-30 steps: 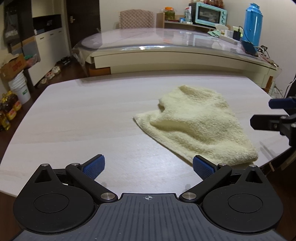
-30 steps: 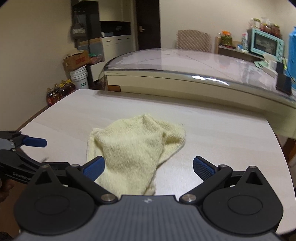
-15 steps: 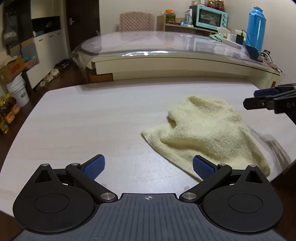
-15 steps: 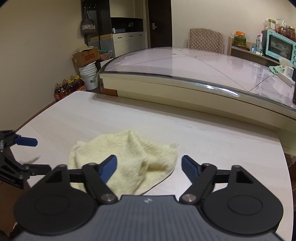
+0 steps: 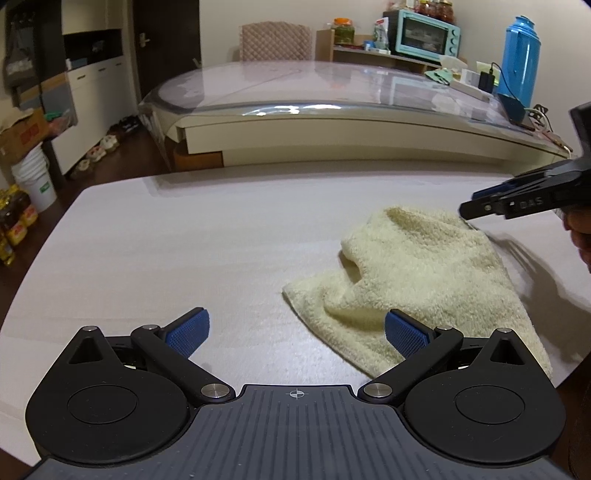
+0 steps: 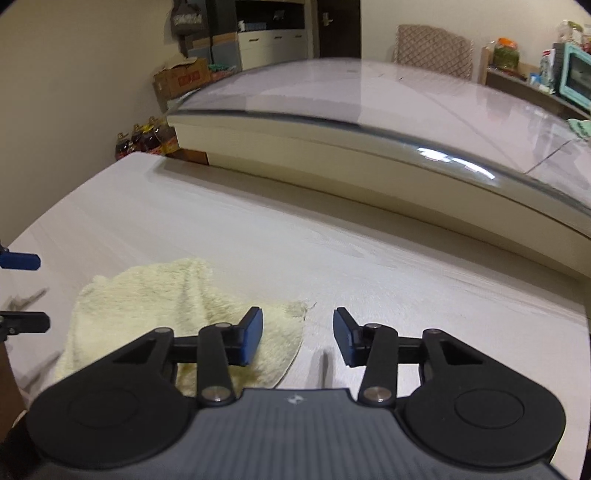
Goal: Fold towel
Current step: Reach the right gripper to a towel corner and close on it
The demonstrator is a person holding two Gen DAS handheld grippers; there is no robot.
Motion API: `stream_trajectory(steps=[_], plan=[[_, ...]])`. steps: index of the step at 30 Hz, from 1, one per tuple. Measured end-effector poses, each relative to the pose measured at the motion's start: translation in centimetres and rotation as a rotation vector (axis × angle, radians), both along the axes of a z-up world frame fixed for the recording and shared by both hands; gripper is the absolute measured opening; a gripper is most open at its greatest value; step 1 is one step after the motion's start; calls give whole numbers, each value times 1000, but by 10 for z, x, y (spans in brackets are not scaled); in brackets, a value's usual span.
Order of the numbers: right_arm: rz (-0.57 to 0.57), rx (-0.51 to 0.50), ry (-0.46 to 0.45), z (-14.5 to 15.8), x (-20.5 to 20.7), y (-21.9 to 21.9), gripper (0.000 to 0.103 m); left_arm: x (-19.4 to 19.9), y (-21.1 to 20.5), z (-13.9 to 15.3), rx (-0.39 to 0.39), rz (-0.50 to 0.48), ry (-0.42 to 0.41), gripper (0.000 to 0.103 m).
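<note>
A: Where is the towel (image 5: 417,280)?

B: The pale yellow towel lies rumpled on the light wood-grain counter (image 5: 184,236), toward its right side in the left wrist view, with one corner reaching close to the near edge. It is bunched up, with a fold raised in its middle.

A: And the left tool (image 5: 295,328)?

B: Released. Its blue pads stand wide apart above the counter. The right-hand pad (image 5: 404,334) shows in front of the towel's near edge, but nothing is pinched between the two.

A: The right tool (image 6: 297,338)?

B: Its jaws are closing, with a clear gap between the pads. In the right wrist view the left-hand pad (image 6: 251,341) sits over the towel's corner (image 6: 295,310) and the other pad over bare counter, so the corner's edge falls in the gap. Neither pad presses on the cloth.

A: Can one tool be seen from the other?

B: Yes. The right tool enters from the right edge of the left wrist view, above the towel's far end.

A: What lies behind?

B: A second, glass-topped table (image 5: 332,92), a teal toaster oven (image 5: 424,33) and a blue thermos (image 5: 517,62).
</note>
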State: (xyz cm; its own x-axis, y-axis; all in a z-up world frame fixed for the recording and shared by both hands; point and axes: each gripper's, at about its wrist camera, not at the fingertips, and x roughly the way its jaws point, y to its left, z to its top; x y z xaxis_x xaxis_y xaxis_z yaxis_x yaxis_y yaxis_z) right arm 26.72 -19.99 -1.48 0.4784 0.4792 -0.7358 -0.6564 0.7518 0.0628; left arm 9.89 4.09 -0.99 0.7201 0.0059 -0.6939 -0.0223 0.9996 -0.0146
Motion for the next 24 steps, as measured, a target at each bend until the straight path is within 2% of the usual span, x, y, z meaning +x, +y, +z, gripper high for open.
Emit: stream_trajectory(steps=[12, 20, 22, 23, 24], plan=[[181, -67, -4, -12, 10, 17, 46, 13, -1, 0, -20, -24, -1, 103], [288, -6, 52, -15, 29, 21, 46, 17, -1, -6, -35, -18, 18, 103], [301, -8, 57, -14, 31, 25, 40, 17, 0, -7, -34, -14, 22, 103], [313, -9, 59, -13, 30, 26, 30, 17, 1, -7, -36, -12, 23, 103], [321, -8, 63, -13, 30, 28, 30, 17, 1, -7, -37, -10, 23, 103]])
